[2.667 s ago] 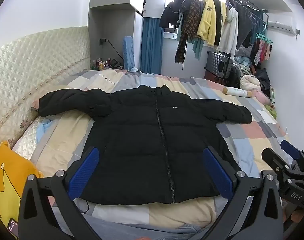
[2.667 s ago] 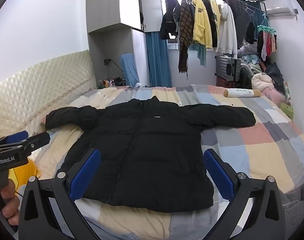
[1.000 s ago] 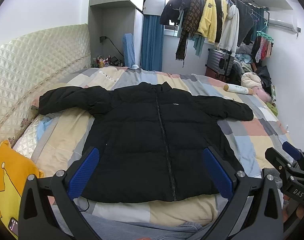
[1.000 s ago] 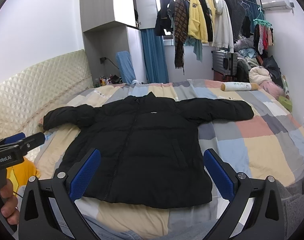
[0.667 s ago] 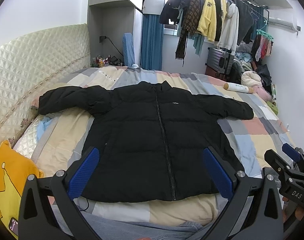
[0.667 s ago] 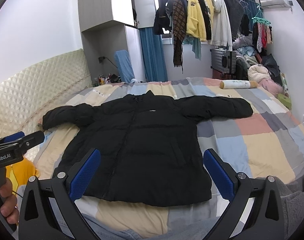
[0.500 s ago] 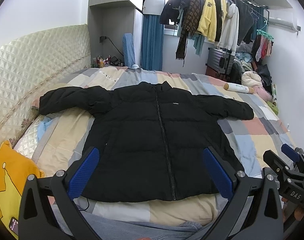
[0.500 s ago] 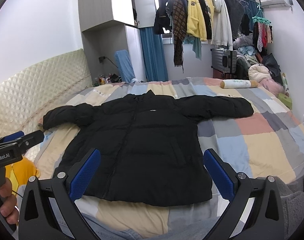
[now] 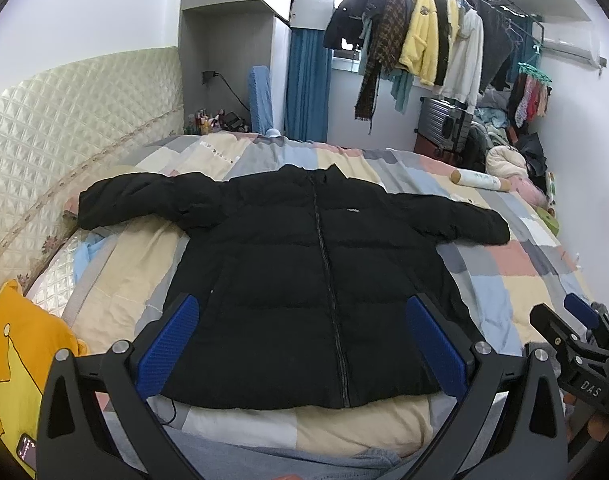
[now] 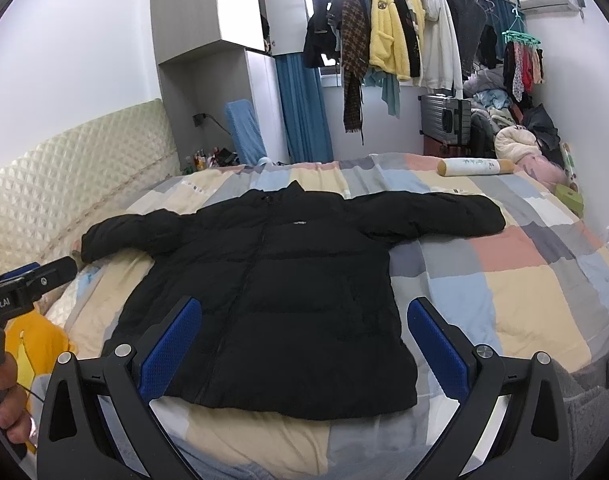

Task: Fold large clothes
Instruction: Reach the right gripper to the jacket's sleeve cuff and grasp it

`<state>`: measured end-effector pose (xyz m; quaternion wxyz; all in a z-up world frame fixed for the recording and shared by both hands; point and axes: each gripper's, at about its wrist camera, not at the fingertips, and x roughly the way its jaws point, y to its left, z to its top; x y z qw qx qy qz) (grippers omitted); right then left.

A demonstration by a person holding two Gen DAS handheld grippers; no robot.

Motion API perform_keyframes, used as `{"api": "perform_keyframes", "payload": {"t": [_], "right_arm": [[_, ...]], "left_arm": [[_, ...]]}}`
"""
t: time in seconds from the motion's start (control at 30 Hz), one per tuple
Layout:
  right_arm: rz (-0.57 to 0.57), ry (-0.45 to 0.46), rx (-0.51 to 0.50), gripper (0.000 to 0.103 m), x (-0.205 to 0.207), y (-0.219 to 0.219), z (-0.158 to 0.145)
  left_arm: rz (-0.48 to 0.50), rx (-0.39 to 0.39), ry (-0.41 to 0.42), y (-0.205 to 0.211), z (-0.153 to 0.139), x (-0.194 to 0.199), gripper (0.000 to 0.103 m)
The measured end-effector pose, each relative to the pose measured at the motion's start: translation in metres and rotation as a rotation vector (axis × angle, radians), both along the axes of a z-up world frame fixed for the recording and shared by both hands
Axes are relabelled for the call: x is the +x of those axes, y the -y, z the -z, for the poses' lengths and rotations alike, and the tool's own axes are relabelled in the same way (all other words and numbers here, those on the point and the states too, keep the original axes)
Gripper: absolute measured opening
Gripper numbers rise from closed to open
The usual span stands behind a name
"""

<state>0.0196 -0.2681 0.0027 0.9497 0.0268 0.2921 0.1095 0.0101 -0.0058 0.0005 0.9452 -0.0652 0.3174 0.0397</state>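
Not much has moved since a couple seconds ago: both views have drifted a bit, the right one most, with the clothes rail sitting lower in it now, and the jacket hasn't budged. The left claw (image 9: pixel 304 344) is spread wide with nothing between its blue pads, hovering near the jacket's bottom hem, and the right claw (image 10: pixel 304 344) is the same deal, wide apart and empty, off to the right side of the hem. Each one shows up at the edge of the other's camera, and a hand (image 10: pixel 8 396) is wrapped around the left one's handle. The black puffer jacket (image 9: pixel 304 264) is laid flat, front up, in the middle of the bed (image 10: pixel 516 280), zipped up the centre, collar pointing away, both sleeves stretched straight out to the sides, a small white logo on the chest. It's puffy and quilted in horizontal bands, hem toward the camera and a little wavy. Nothing is lying on top of it. The bed has a patchwork cover in beige, grey, blue and pink. A yellow pillow (image 9: pixel 12 356) sits at the near left corner, with a phone (image 9: pixel 24 448) poking in at the bottom edge there. The quilted cream headboard (image 9: pixel 64 120) runs along the left. A rolled white bolster (image 10: pixel 472 168) lies at the far right of the bed, well clear of the sleeve, and hanging clothes (image 10: pixel 388 40) fill the rail beyond.
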Motion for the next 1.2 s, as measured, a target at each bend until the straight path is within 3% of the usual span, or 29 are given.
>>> {"api": "perform_keyframes", "payload": {"t": [0.27, 0.53, 0.73, 0.87, 1.1, 1.2], "right_arm": [[0.006, 0.024, 0.003, 0.103, 0.024, 0.008, -0.005], [0.022, 0.038, -0.006, 0.103, 0.057, 0.012, -0.002], [0.041, 0.014, -0.032, 0.103, 0.089, 0.014, 0.011], [0.064, 0.017, -0.035, 0.103, 0.116, 0.022, 0.014], [0.083, 0.000, 0.073, 0.103, 0.182, 0.071, 0.025], [0.136, -0.007, 0.096, 0.103, 0.213, 0.099, 0.032]], "left_arm": [[0.006, 0.070, -0.006, 0.002, -0.009, 0.029, 0.103], [0.092, 0.126, 0.001, 0.004, -0.006, 0.090, 0.103], [0.109, 0.037, 0.012, -0.012, 0.017, 0.111, 0.103], [0.096, 0.043, 0.002, -0.015, 0.031, 0.123, 0.103], [0.082, -0.039, 0.022, -0.033, 0.052, 0.136, 0.103], [0.080, -0.113, 0.005, -0.042, 0.063, 0.144, 0.103]]}}
